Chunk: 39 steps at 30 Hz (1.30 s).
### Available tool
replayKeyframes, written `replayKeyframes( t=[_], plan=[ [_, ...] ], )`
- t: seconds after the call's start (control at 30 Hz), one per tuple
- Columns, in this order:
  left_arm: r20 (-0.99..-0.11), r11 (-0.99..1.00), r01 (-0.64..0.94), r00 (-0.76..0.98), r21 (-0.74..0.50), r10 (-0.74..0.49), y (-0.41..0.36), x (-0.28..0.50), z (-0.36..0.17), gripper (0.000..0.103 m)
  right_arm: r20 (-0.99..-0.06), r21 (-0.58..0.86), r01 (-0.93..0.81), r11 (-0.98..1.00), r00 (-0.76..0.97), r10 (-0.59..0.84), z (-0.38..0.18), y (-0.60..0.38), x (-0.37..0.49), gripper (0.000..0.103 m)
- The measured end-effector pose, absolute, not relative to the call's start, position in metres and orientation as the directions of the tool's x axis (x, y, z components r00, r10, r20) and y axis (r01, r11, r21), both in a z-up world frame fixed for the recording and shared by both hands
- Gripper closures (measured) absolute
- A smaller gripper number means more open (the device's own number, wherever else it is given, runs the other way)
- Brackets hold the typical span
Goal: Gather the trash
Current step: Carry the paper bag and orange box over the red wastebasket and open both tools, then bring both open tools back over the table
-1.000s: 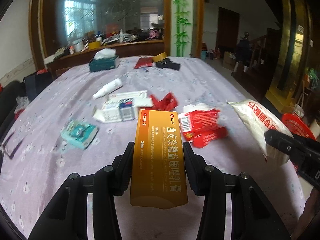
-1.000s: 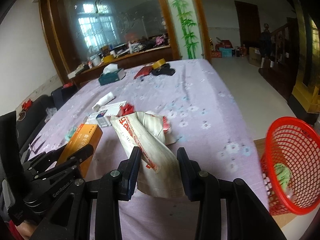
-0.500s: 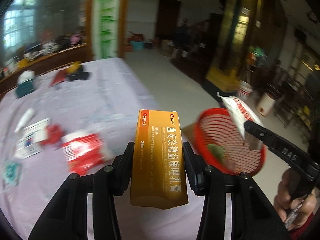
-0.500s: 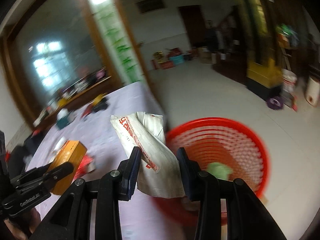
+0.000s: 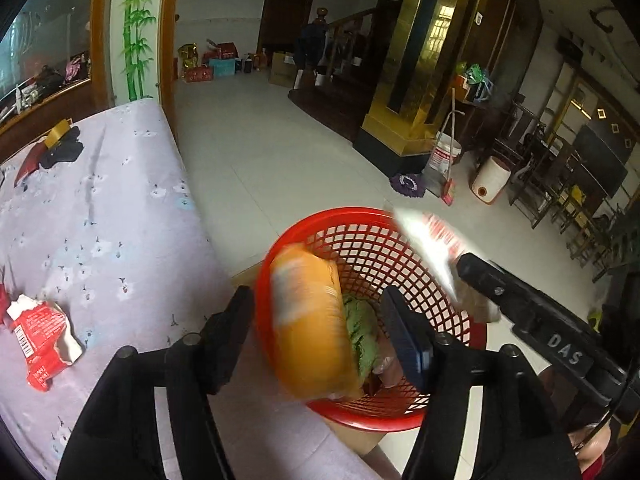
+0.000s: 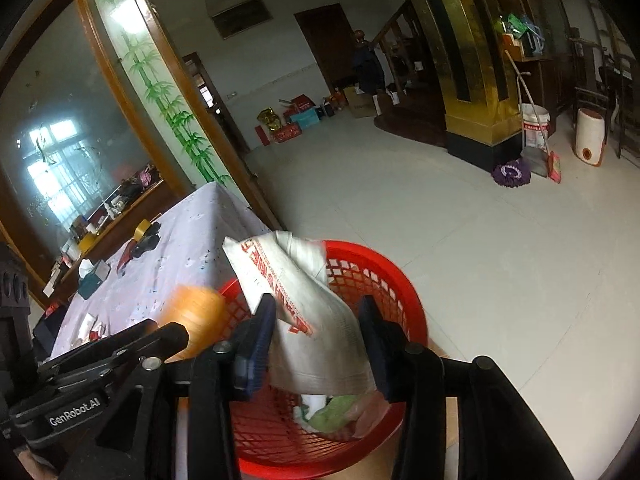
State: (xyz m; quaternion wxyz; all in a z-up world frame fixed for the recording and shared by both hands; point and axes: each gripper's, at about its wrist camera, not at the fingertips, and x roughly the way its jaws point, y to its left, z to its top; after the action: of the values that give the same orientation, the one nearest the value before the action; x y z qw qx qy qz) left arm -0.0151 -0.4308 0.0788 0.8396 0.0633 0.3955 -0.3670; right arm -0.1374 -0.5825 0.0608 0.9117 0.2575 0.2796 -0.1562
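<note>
Orange box (image 5: 310, 320), blurred, seemingly loose between open left claw (image 5: 320, 320).

A lilac floral-cloth table (image 5: 120, 216) bears a torn red-and-white carton (image 5: 40, 344), dark gloves (image 5: 64, 152) and yellow tape (image 6: 141, 229).

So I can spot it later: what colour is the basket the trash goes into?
Red, an open mesh basket; clearest in the left wrist view.
</note>
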Motion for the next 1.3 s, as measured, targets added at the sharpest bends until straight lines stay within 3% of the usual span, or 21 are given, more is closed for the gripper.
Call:
replayKeyframes(
  t=[0.43,1.0,1.3],
  plan=[
    [-0.707,0.794,0.59,0.5,-0.145,-0.5,-0.35,-0.02,0.085,0.033,-0.574,0.372,0.384,0.845,0.811,-0.116,0.074,-0.558,-0.132,0.051],
    [-0.707,0.918,0.353,0.602,-0.182,-0.372,-0.183,-0.024,0.084,0.032,-0.622,0.295,0.069,0.953,0.771,0.137,0.074,-0.404,-0.067,0.051],
    [-0.717,0.947,0.222,0.619,-0.232,-0.32,-0.119,-0.015,0.077,0.032,-0.653,0.245,-0.041,0.969,0.732,0.196,0.067,-0.344,-0.048,0.05]
  ],
)
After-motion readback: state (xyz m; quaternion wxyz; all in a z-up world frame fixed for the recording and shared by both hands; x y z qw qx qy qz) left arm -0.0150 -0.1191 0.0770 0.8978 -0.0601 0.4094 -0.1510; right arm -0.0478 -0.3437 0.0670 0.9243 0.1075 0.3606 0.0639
